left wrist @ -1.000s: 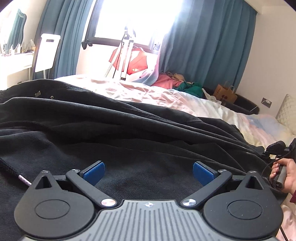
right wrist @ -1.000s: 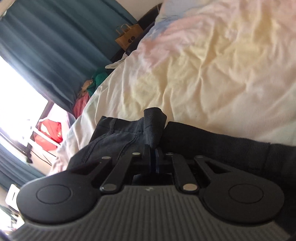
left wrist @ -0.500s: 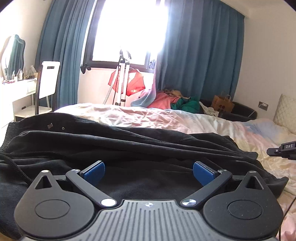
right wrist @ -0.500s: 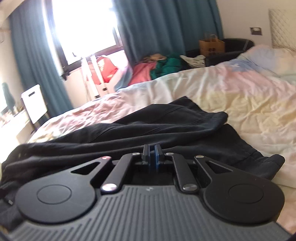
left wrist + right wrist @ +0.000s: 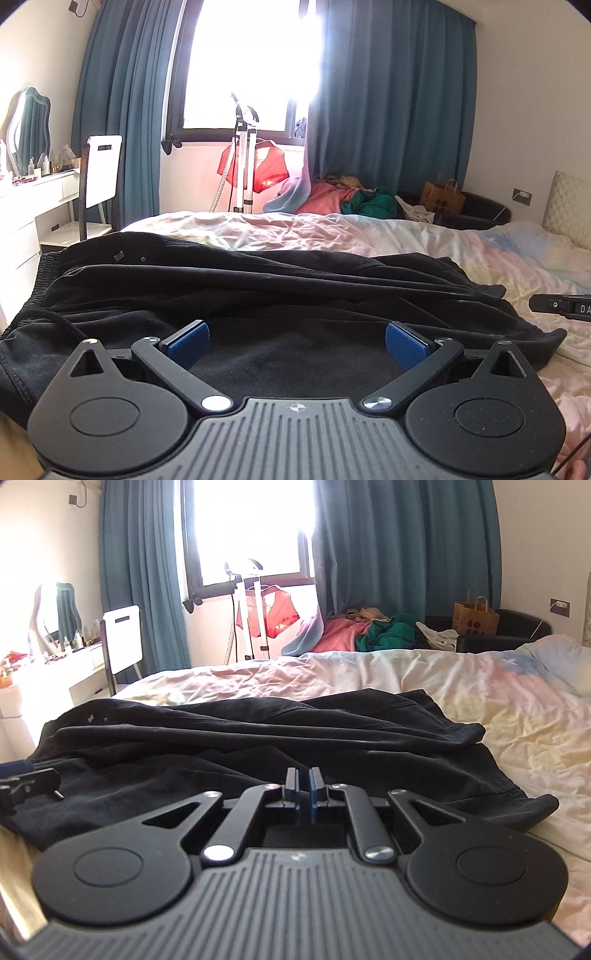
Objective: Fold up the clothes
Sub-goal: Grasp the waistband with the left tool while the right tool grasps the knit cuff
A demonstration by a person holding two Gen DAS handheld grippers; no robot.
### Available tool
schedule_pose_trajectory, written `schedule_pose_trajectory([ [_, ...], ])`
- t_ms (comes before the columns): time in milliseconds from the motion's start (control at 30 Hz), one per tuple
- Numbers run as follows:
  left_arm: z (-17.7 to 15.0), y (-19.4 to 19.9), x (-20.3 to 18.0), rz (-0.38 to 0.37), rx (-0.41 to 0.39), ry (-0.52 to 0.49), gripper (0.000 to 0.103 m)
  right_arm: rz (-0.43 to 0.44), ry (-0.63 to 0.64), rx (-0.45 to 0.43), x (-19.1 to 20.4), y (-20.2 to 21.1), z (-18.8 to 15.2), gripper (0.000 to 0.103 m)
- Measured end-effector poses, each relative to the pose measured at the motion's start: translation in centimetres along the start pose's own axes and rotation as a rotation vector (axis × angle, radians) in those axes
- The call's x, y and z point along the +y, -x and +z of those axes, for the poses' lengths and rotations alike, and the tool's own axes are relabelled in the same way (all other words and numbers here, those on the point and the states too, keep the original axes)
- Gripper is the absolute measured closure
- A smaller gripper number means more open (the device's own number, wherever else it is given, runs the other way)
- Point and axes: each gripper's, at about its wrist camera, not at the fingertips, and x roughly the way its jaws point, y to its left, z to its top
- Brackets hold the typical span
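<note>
Lying flat on the bed (image 5: 424, 236), the black pants (image 5: 280, 295) look folded over once, leg on leg, with bumps to smooth out and more folds to make, so I think the job is about half done. I count one pair of pants, one bed and two grippers, both holding nothing. The left gripper (image 5: 297, 341) hangs just over the near edge of the pants with its jaws wide open, and the right gripper (image 5: 303, 788) has its jaws nearly shut.
</note>
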Motion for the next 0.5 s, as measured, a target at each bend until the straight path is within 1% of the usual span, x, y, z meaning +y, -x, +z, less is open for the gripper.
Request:
schedule_pose_trajectory([
  [33,-0.1,0.0,0.2,0.009,0.003,0.003,0.0,-0.006,-0.006,0.006,-0.1,-0.2,-0.1,0.088],
  [67,-0.3,0.1,0.6,0.017,0.007,0.004,0.0,-0.013,-0.012,0.012,-0.2,-0.3,-0.1,0.074],
  [100,-0.6,0.2,1.0,0.029,0.011,0.003,0.0,-0.019,-0.017,0.017,-0.3,-0.5,-0.2,0.057],
  [133,-0.8,0.4,1.5,0.046,0.018,0.002,0.0,-0.026,-0.023,0.023,-0.4,-0.6,-0.2,0.049],
  [167,-1.1,0.6,2.0,0.064,0.024,0.002,0.0,-0.03,-0.031,0.029,-0.6,-0.8,-0.3,0.035],
  [200,-1.4,0.8,2.8,0.086,0.038,0.013,0.0,-0.032,-0.041,0.036,-0.8,-0.9,-0.4,0.025],
  [267,-1.9,1.0,4.6,0.13,0.066,0.049,0.0,-0.038,-0.055,0.05,-1.1,-1.2,-0.5,0.021],
  [300,-2.0,1.2,5.7,0.149,0.078,0.083,0.0,-0.041,-0.062,0.057,-1.2,-1.4,-0.5,0.021],
  [400,-1.8,1.7,9.9,0.173,0.138,0.244,0.0,-0.046,-0.089,0.066,-1.8,-1.7,-0.6,0.021],
  [500,-1.8,2.5,14.5,0.18,0.187,0.473,0.0,-0.029,-0.142,0.054,-2.7,-1.4,-0.5,0.021],
])
